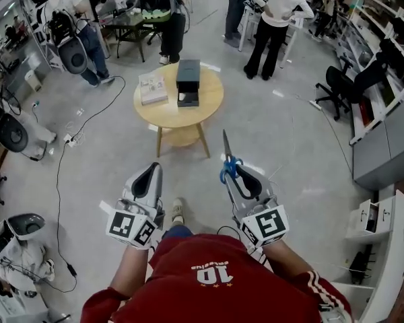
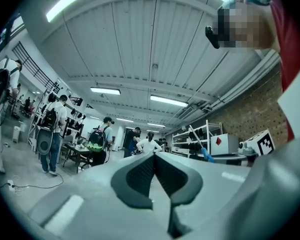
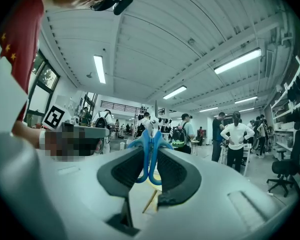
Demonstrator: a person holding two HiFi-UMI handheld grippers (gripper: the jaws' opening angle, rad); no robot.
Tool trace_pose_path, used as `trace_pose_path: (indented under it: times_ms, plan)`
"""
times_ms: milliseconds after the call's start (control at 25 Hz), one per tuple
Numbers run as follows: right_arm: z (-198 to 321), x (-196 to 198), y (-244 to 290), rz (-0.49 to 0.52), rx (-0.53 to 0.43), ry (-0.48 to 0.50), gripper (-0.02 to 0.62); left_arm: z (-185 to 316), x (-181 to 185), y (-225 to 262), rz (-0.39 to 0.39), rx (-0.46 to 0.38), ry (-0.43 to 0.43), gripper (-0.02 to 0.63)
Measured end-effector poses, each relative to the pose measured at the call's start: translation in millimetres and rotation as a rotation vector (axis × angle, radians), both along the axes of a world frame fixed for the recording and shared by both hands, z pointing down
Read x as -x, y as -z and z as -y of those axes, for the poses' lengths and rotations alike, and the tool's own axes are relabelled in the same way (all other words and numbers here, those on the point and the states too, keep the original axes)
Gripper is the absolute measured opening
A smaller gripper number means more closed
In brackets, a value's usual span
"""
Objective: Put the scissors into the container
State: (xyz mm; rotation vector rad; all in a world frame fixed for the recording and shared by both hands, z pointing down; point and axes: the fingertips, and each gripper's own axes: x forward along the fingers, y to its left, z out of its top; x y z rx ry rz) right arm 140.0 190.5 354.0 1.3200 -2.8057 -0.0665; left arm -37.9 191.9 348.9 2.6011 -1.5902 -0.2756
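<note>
Round table [image 1: 209, 110] ahead carries the dark container [image 1: 188, 81] near its middle; the right gripper [image 1: 241, 175] clamps the scissors [image 1: 226, 150], not yet delivered, while the left gripper [image 1: 150, 175] is closed on nothing.

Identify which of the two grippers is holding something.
The right gripper: its jaws clamp the blue handles of the scissors, blades pointing forward. The left gripper is shut with nothing between its jaws.
</note>
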Motion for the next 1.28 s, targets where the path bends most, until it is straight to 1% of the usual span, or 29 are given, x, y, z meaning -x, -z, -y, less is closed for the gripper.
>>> trace_pose_path:
  times_ms: [200, 400, 680, 920, 1280]
  plan:
    - [5.3, -3.1, 0.7, 0.011, 0.001, 0.023, 0.092, 3.5, -4.7, 1.8, 0.007, -0.003, -0.001, 0.002]
    - [10.4, -1.1, -9.8, 0.014, 0.021, 0.030, 0.092, 6.4, -1.3, -10.6, 0.000, 0.027, 0.004, 0.002]
    - [31.3, 3.9, -21.0, -0.004, 0.035, 0.040, 0.092, 33.0, -2.9, -17.8, -0.007, 0.029, -0.013, 0.002]
    - [63.2, 10.2, -22.9, 0.008, 0.041, 0.024, 0.092, 66.7, -2.5, -24.3, -0.008, 0.040, -0.042, 0.002]
    - [140.6, 23.0, -17.2, 0.012, 0.047, -0.003, 0.092, 150.0, 3.0, -18.9, -0.016, 0.040, -0.083, 0.002]
